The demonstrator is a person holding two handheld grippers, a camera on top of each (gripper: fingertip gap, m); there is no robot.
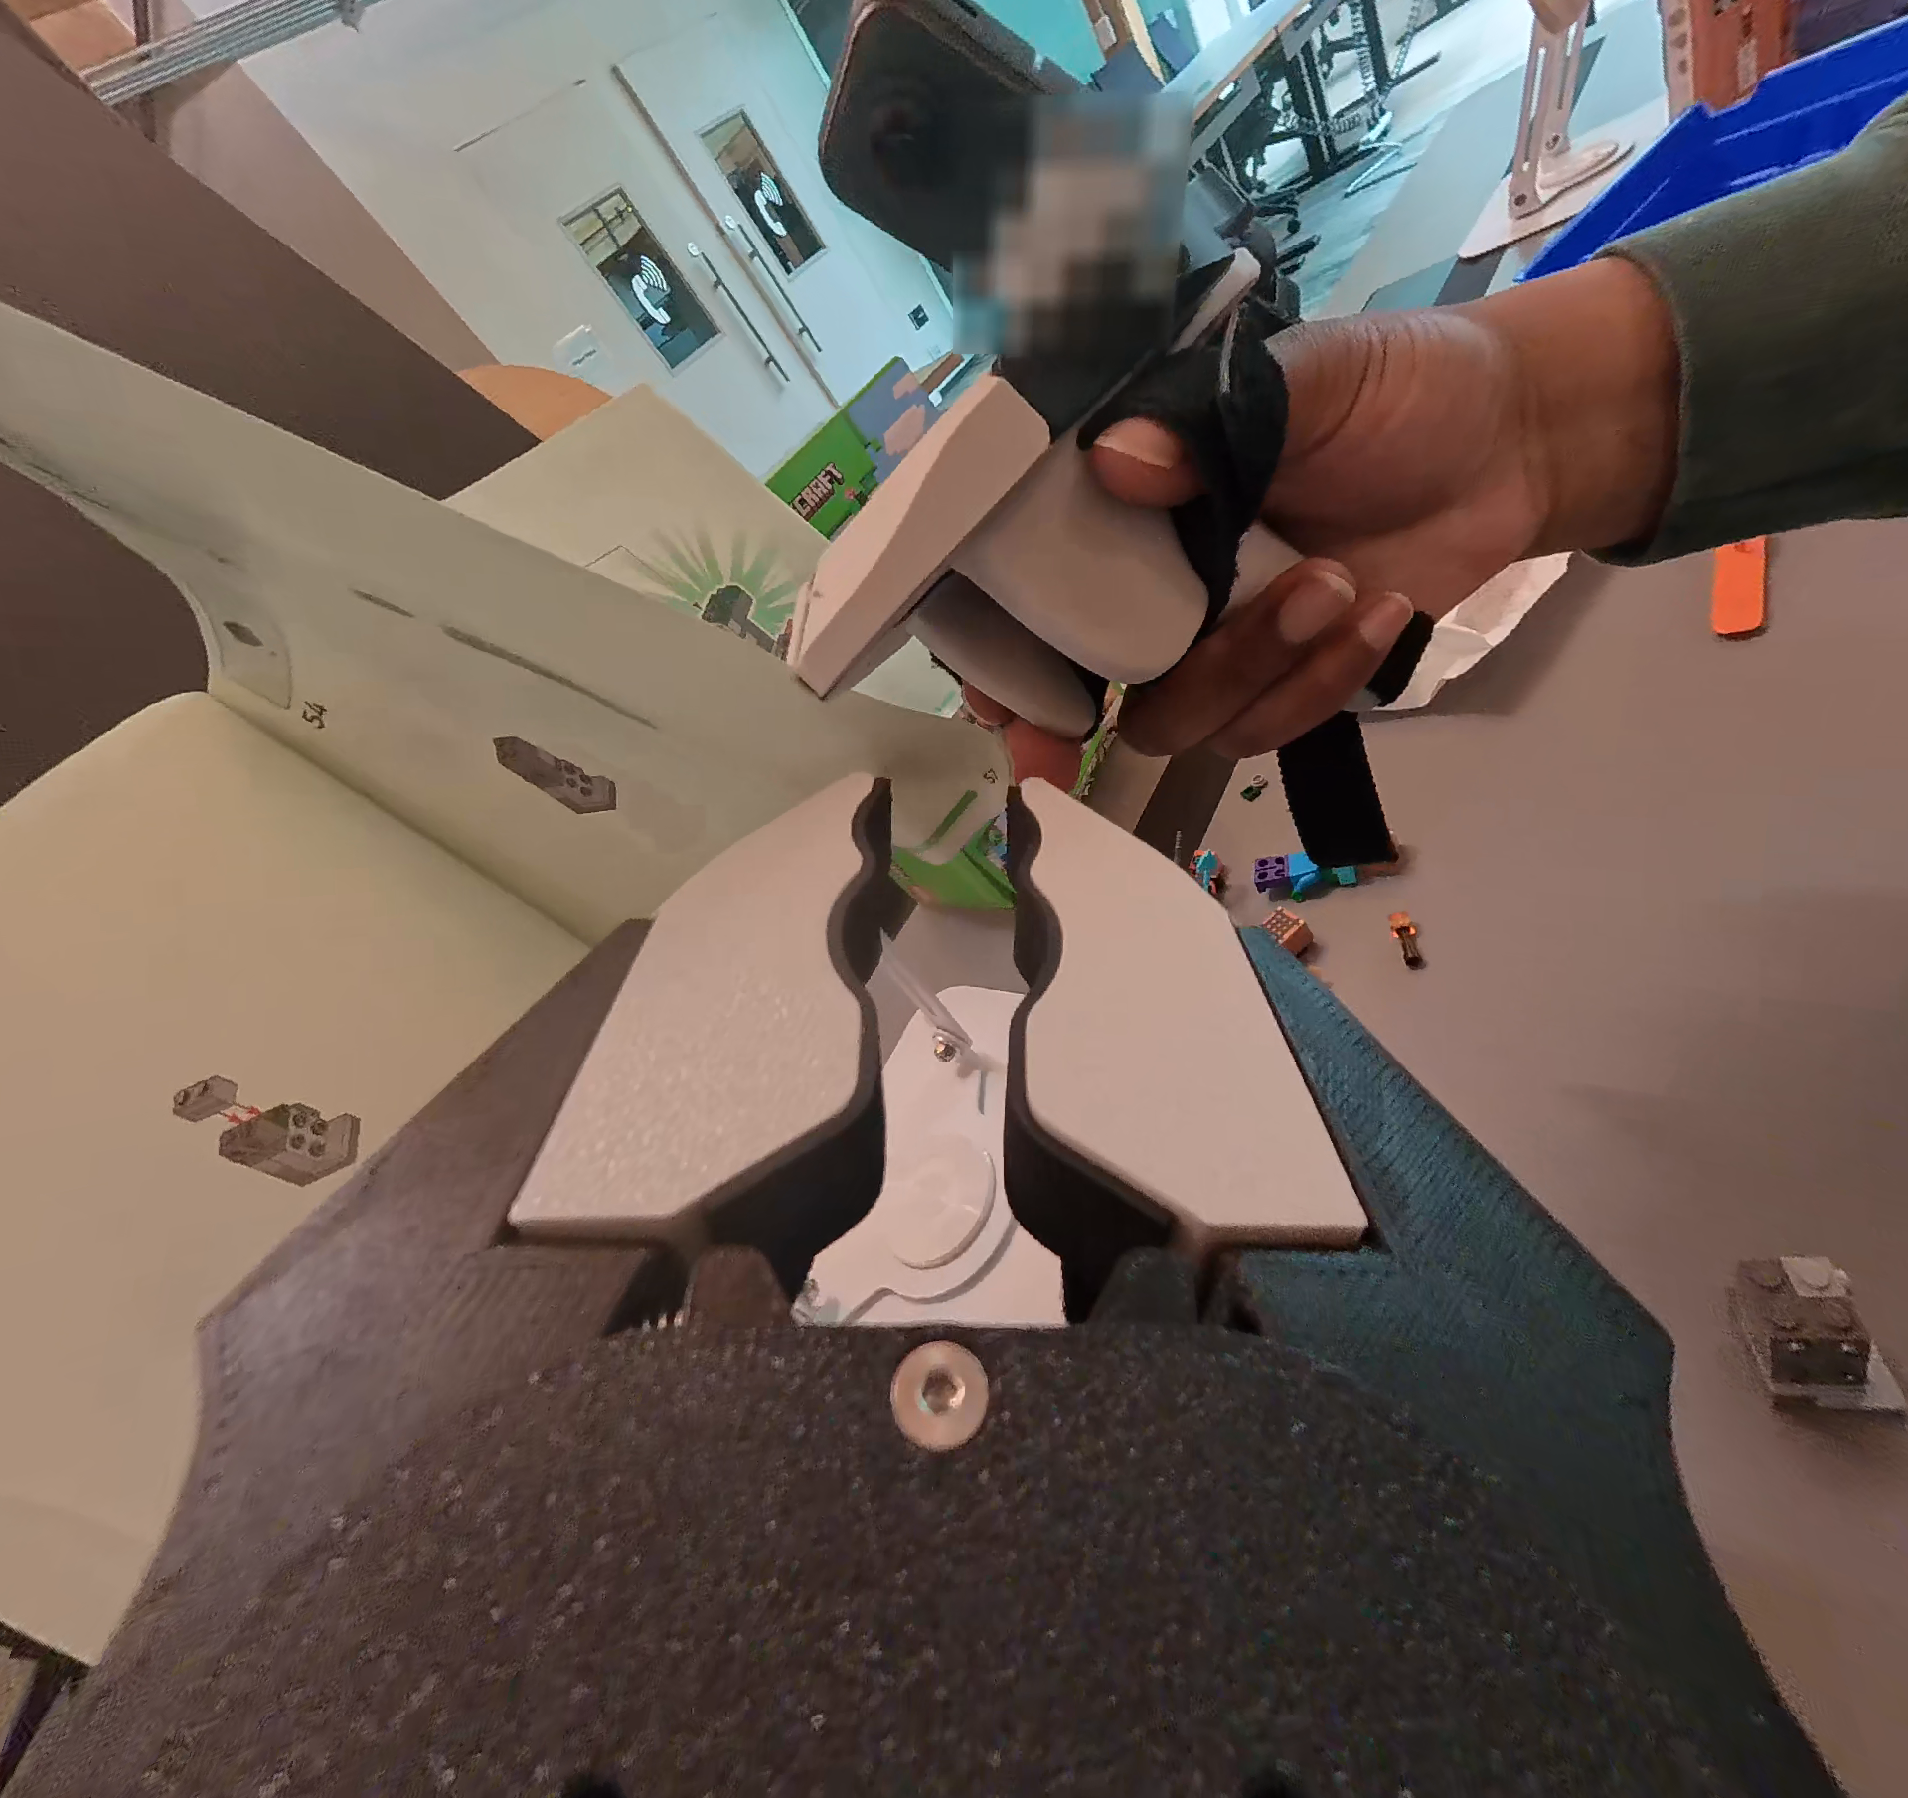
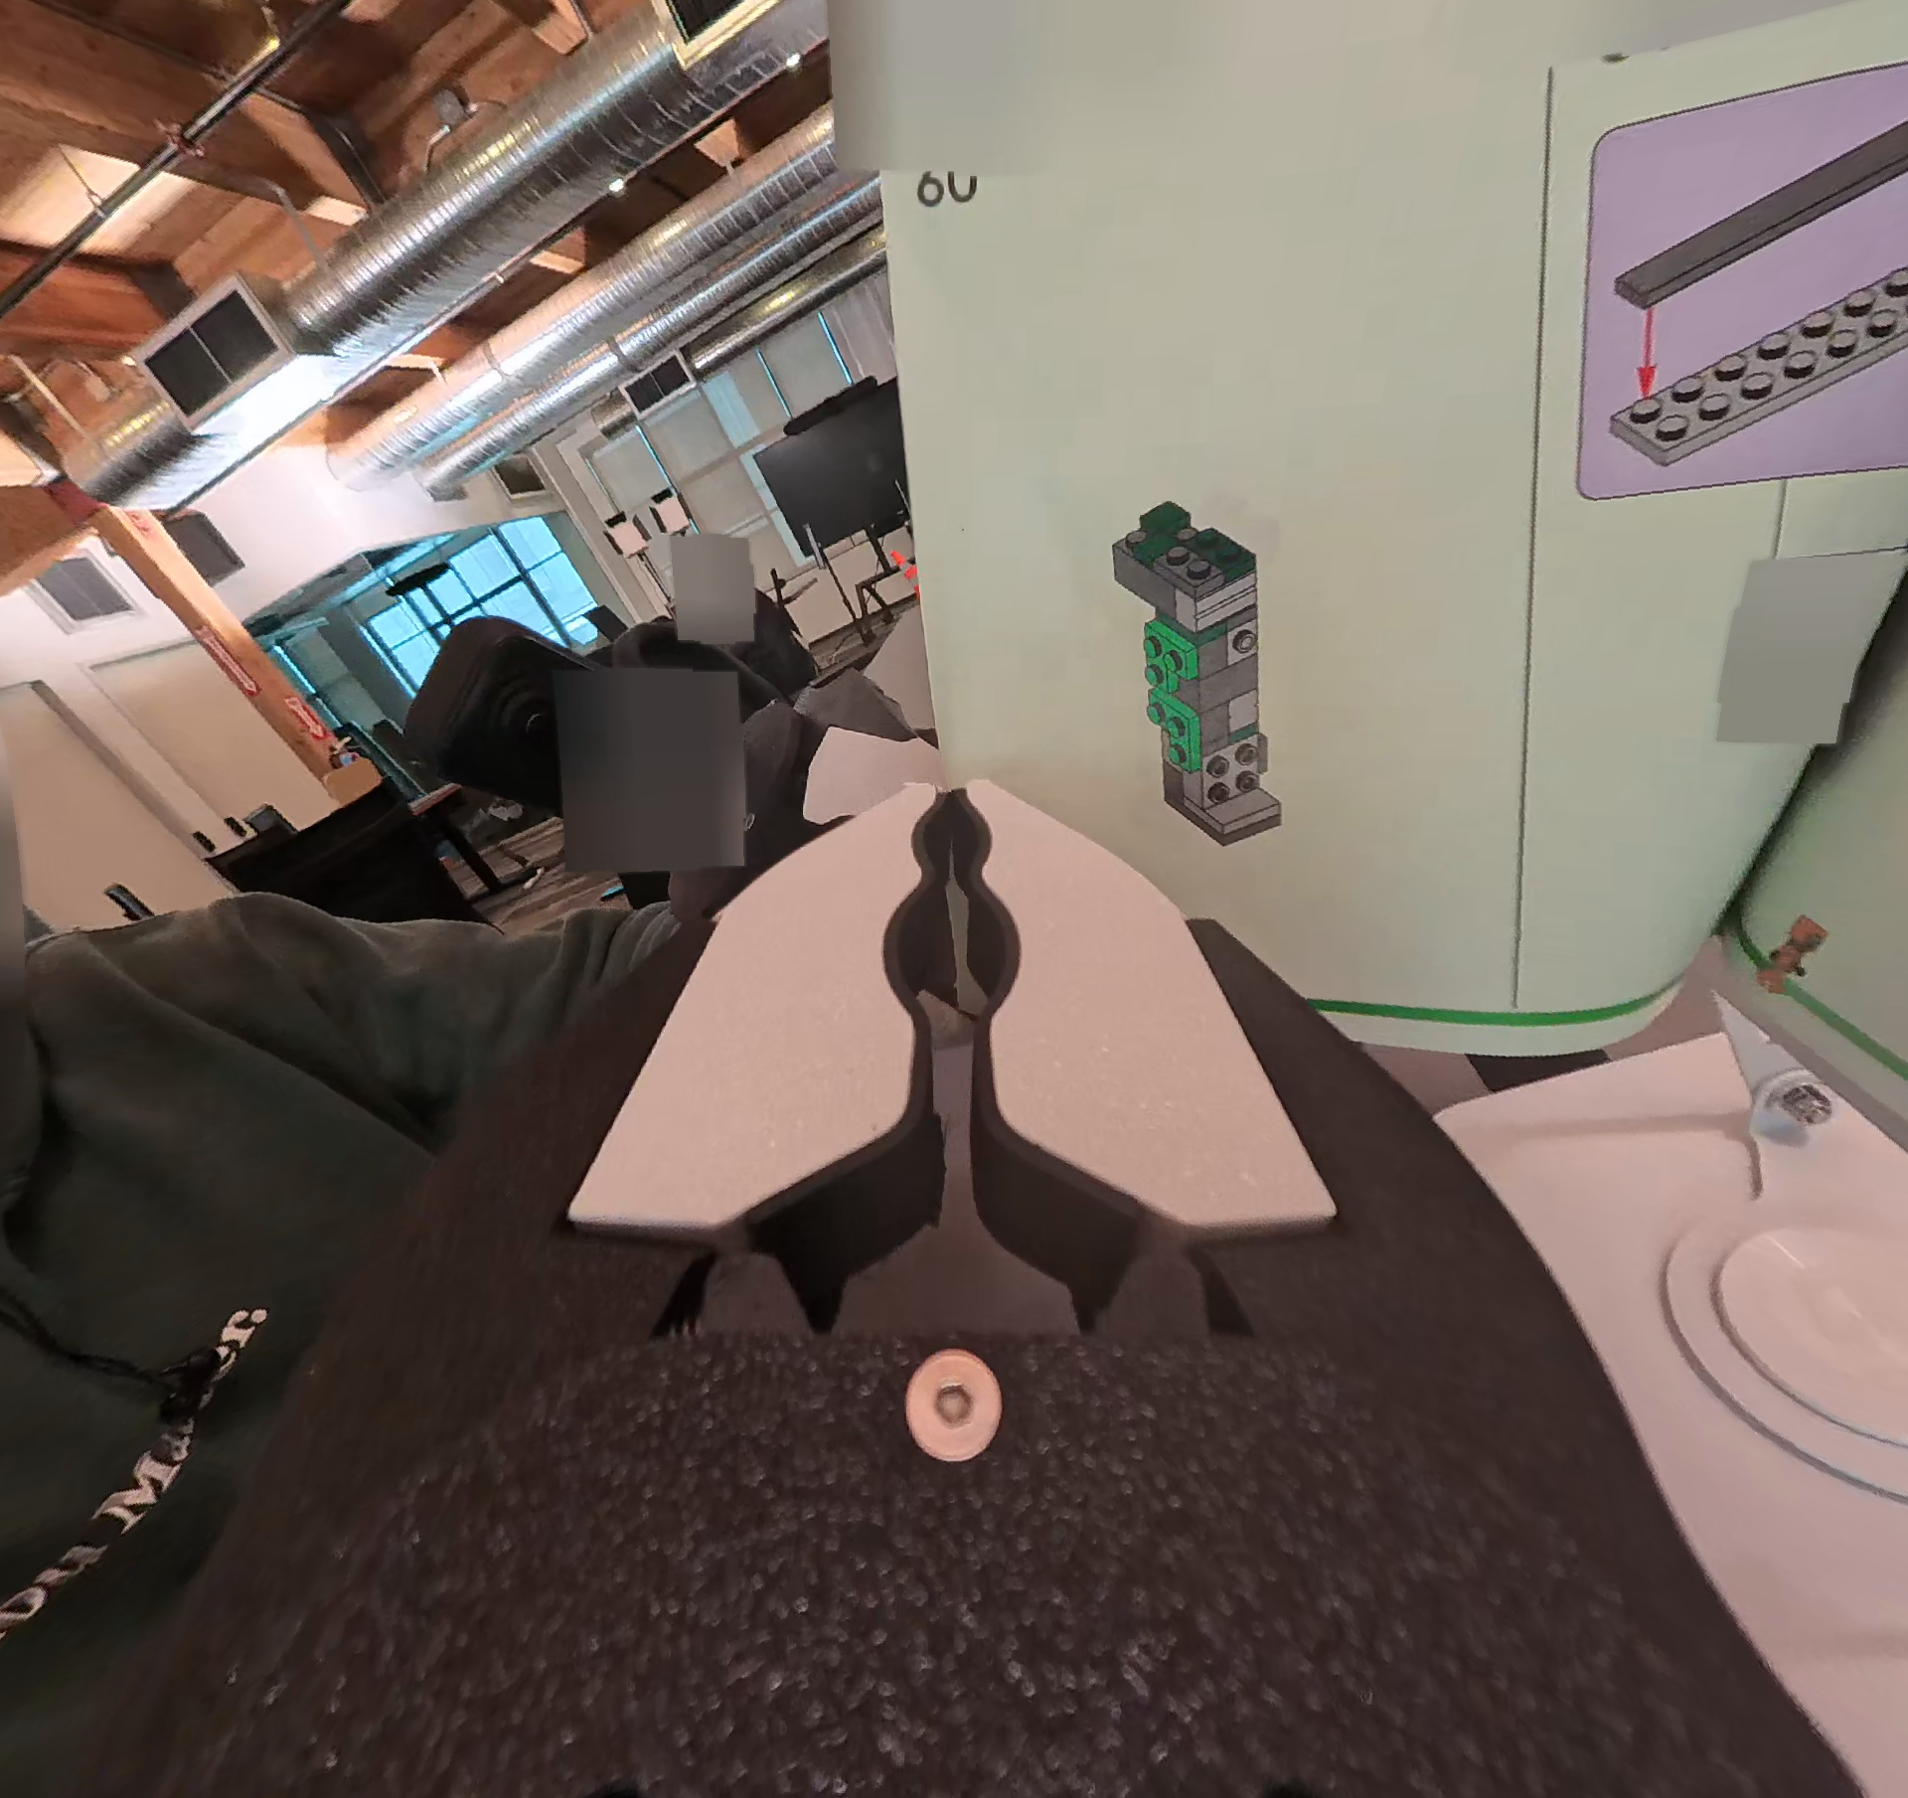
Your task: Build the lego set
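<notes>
The step in hand is judged to be page-turning, not building: both grippers are working the manual [image 1: 310,881], which is lying open on the grey table [image 1: 1652,1077].

The right gripper [image 2: 955,798] is pinching the edge of a lifted page [image 2: 1239,509], its fingertips pressed together on the sheet; the page is standing upright before its camera. In the left view, that gripper is being held by a hand [image 1: 1445,509] above the booklet.

The left gripper [image 1: 945,809] is standing slightly parted at the corner of the same raised leaf; whether it is touching the paper cannot be told.

Lego pieces [image 1: 1301,871] are lying scattered on the table beyond, and a grey assembly [image 1: 1807,1335] is sitting apart to the right, untouched.

The next move is judged to call for carrying the page over and flattening it, without tearing the thin sheet.
</notes>
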